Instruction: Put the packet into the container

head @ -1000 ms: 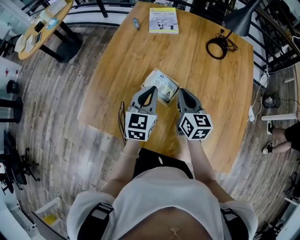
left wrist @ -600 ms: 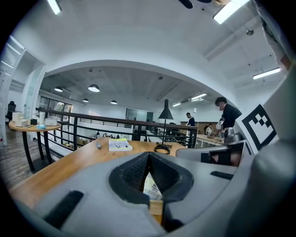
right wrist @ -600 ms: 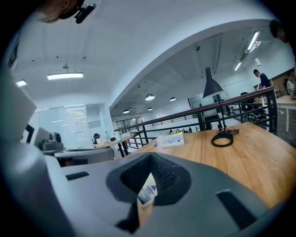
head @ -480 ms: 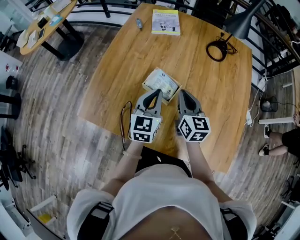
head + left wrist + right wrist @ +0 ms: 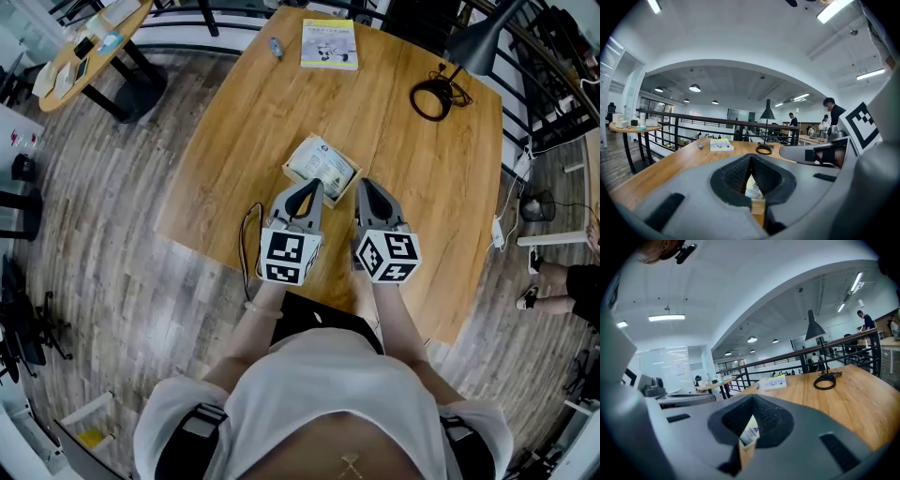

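I'm holding my left tool (image 5: 308, 186) and right tool (image 5: 365, 186) clenched on nothing. Just ahead of them, the packet (image 5: 321, 167) lies in the box (image 5: 334, 197) on the bench (image 5: 244, 122).

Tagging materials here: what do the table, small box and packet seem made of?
Table: wood, smooth finish, grain and a plank seam showing. Box: probably pale wood, judging by its tan rim. Packet: white and printed, likely paper or plastic film.

Wooden table (image 5: 253, 131) — container (image 5: 347, 186), booklet (image 5: 329, 44), coiled cable (image 5: 433, 97) on it.
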Tool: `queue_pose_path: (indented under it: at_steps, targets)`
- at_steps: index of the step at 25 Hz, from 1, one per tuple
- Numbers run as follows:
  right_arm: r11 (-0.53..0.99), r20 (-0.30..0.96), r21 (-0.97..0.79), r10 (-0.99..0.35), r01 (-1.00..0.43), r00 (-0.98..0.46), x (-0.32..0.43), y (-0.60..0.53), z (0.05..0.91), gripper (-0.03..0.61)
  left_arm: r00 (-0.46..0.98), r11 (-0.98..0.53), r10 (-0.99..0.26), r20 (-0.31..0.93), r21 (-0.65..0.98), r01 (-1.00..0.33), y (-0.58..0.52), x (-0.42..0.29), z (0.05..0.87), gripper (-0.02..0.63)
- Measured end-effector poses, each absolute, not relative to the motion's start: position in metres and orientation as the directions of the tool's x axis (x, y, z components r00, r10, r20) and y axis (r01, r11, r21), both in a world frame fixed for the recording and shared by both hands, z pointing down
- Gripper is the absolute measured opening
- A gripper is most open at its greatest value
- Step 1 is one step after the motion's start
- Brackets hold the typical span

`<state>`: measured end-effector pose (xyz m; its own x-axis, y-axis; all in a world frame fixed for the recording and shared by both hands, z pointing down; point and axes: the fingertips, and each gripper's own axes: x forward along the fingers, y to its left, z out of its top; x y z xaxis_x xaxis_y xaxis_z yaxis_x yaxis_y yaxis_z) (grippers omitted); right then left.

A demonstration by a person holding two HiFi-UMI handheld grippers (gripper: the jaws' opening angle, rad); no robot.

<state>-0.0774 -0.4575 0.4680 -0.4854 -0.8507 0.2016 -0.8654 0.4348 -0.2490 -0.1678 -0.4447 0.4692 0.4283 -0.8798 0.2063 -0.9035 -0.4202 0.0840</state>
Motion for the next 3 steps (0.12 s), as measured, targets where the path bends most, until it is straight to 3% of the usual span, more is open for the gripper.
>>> queue_pose_path:
  at_steps: [3]
  targets:
    - [0.435, 0.201, -0.250, -0.850, -0.865, -0.486, -0.0763, -0.4567, 0.4676, 0.011, 0.424, -0.416, -0.881, 0.209, 0.083, -0.905, -0.4438, -0.1680, 0.4695, 0.006]
